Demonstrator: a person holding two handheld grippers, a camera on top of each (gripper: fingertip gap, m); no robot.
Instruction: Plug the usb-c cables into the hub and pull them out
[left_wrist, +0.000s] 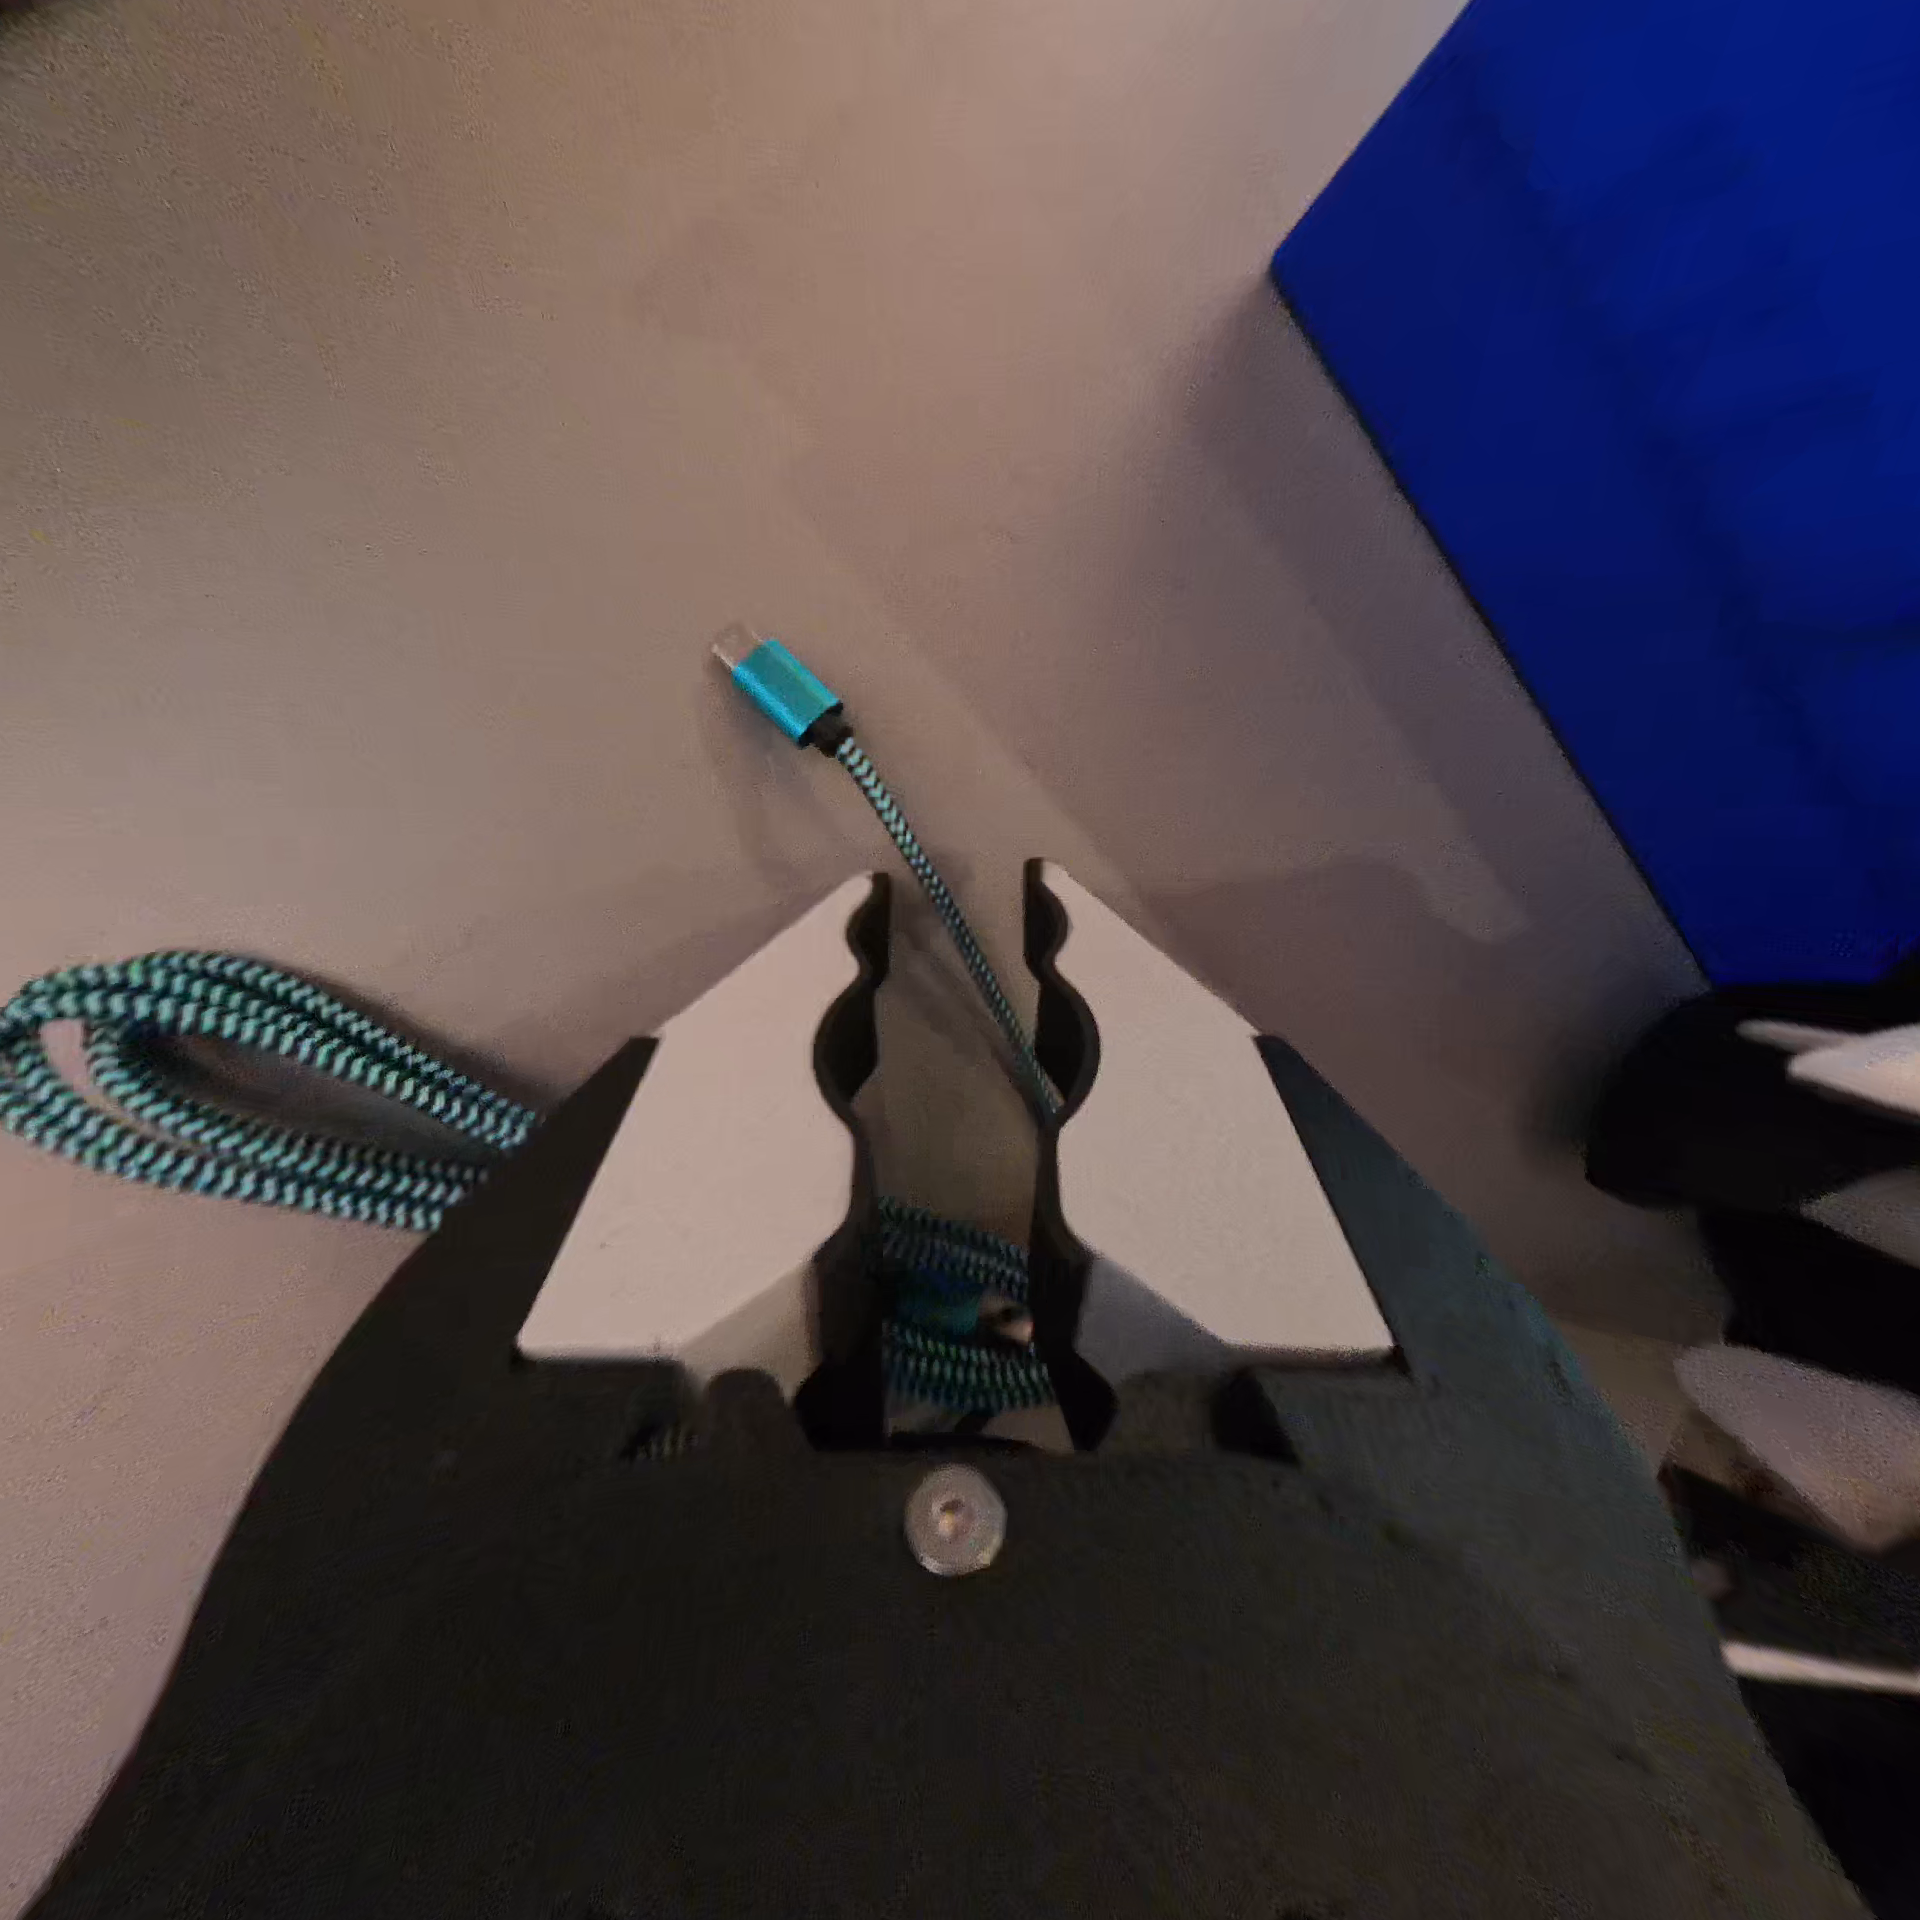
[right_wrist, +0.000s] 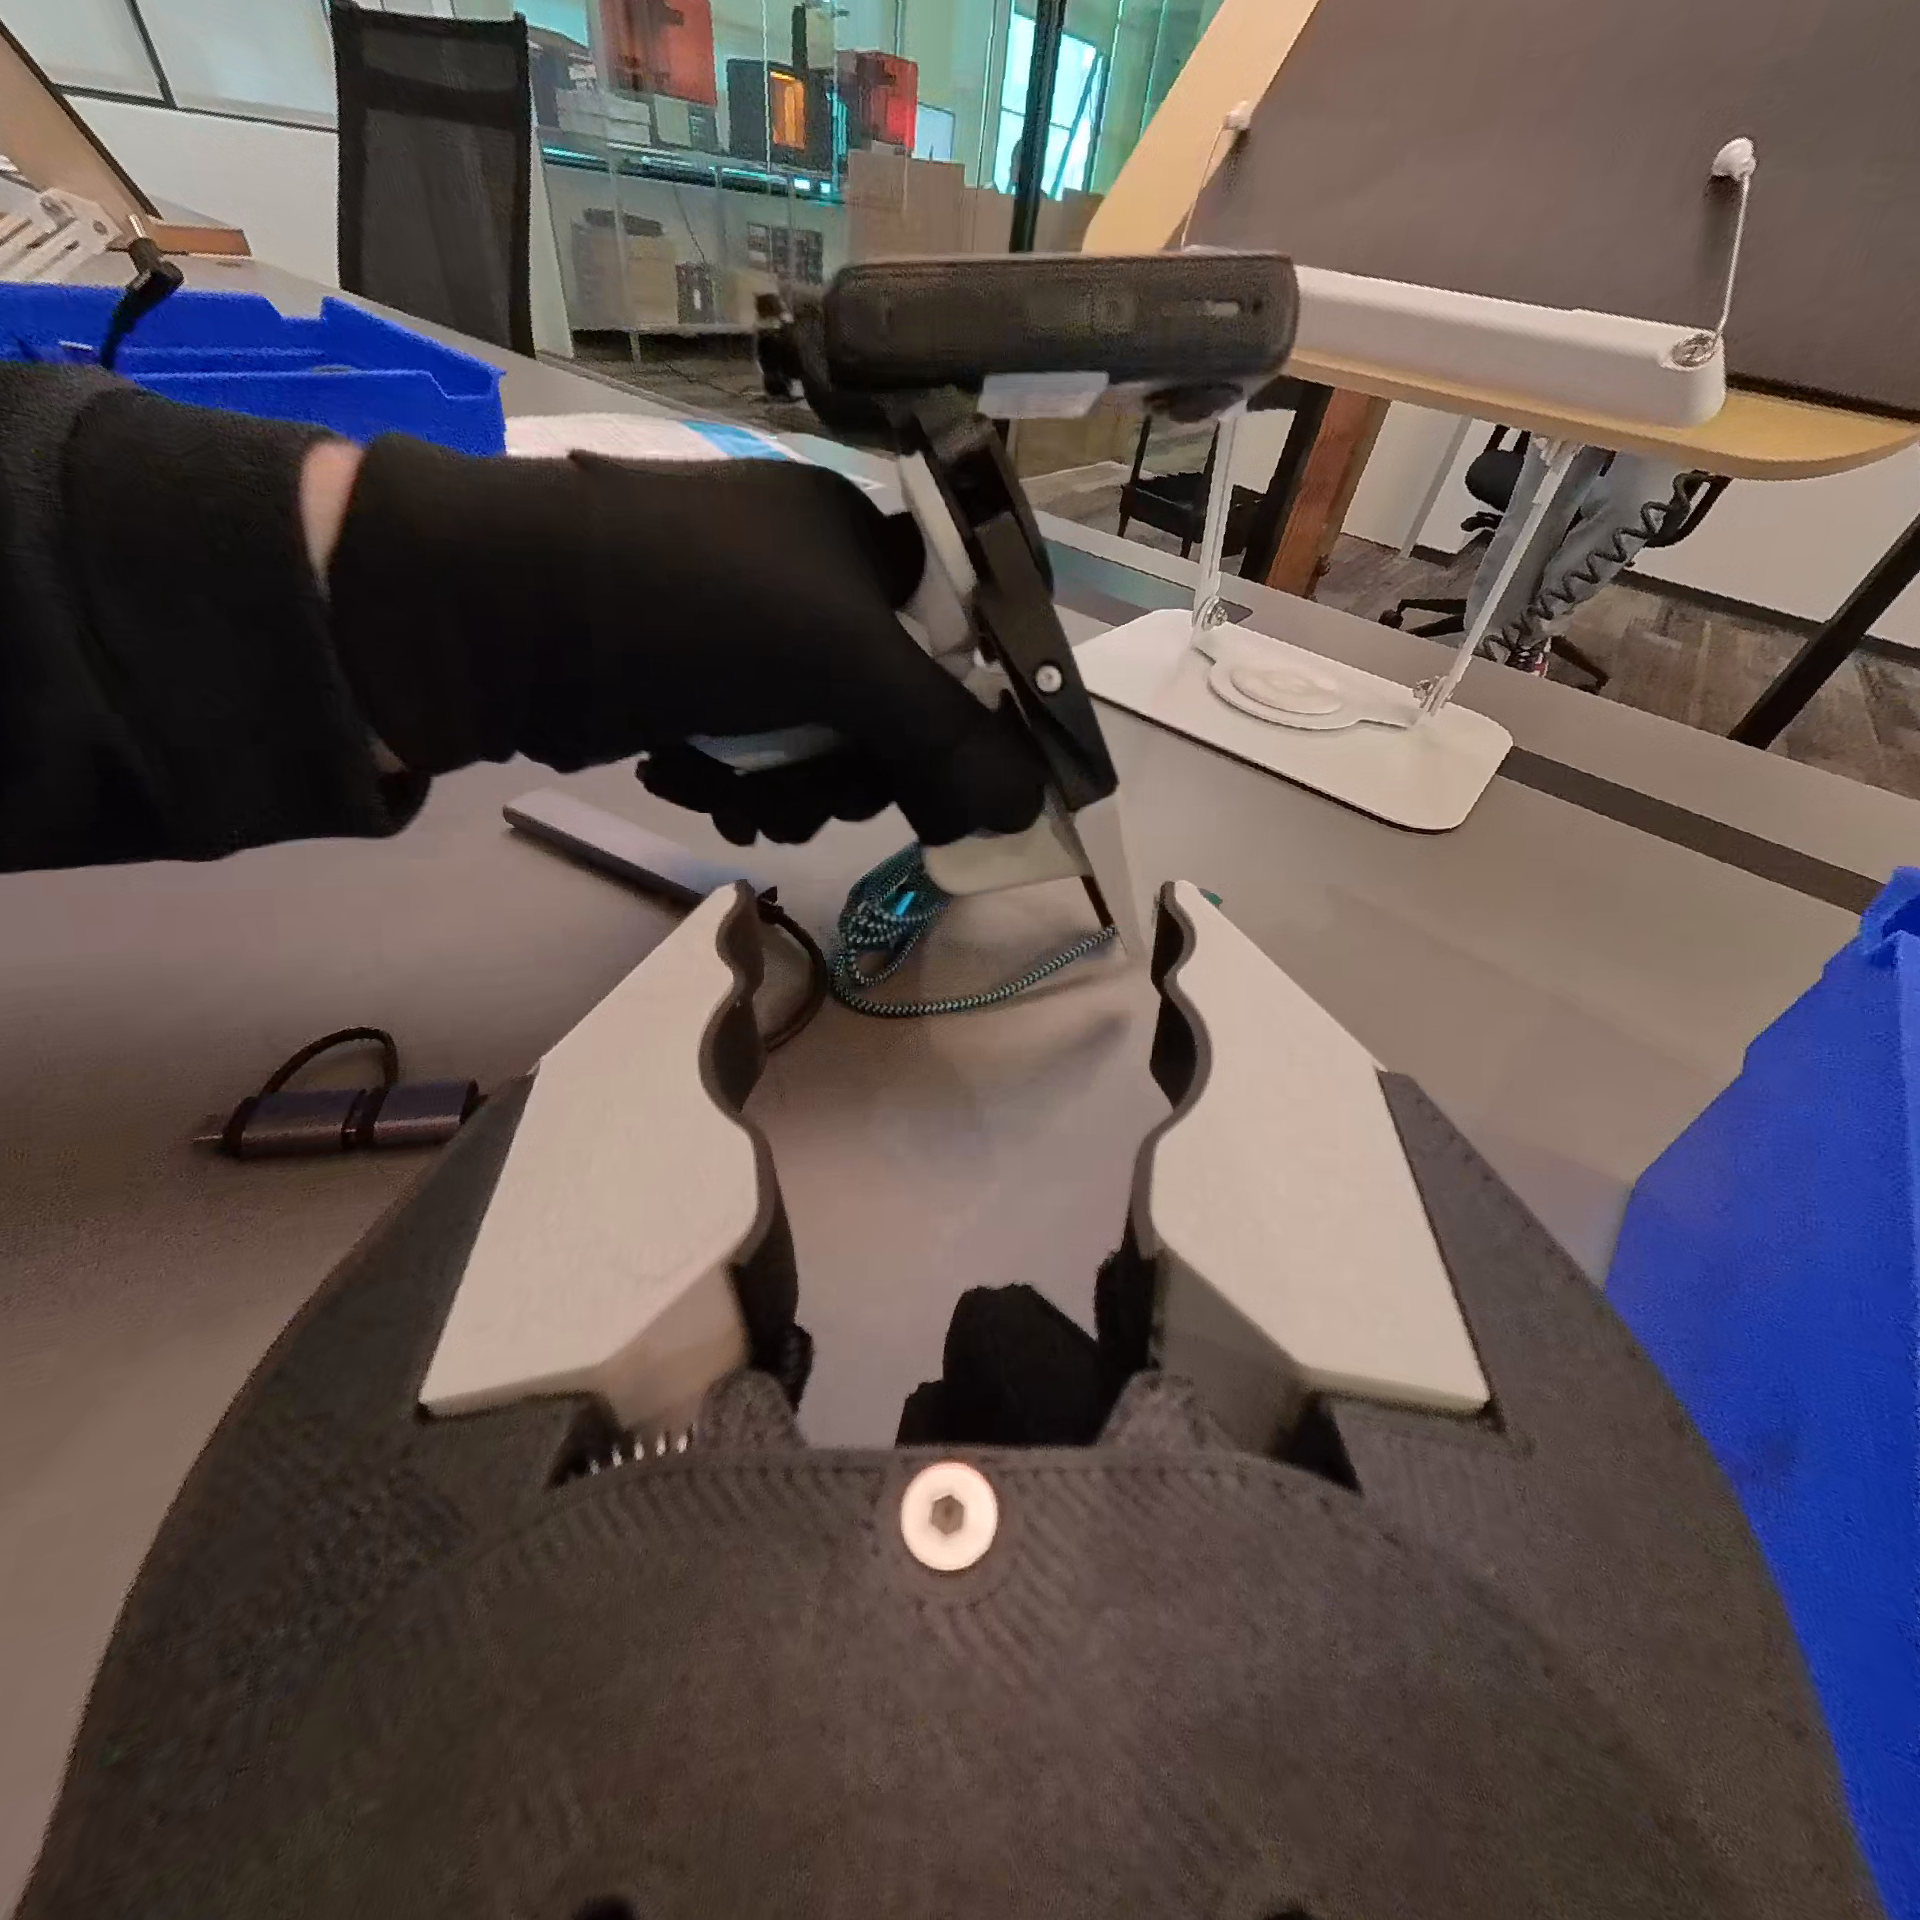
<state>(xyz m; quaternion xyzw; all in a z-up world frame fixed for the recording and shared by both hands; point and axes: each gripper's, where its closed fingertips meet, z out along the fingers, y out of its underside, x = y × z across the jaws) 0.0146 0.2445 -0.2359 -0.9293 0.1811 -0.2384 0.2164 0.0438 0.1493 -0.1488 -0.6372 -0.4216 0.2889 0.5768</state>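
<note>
We have two wide-angle views, each mounted behind its own gripper and looking forward along the jaws. The left wrist view points steeply down at the grey bench (left_wrist: 520, 520) from close range; its frame holds bench surface, the teal braided usb-c cable (left_wrist: 914, 842) running between the jaws, and a blue bin (left_wrist: 1662, 416) at the upper right. The right wrist view sits lower and looks nearly level across the bench (right_wrist: 1351, 935) toward the room beyond, from farther back. We see the left gripper (right_wrist: 1112, 925) in it from outside, tilted downward. Both views share the cable (right_wrist: 977, 987) and the bench around it.
</note>
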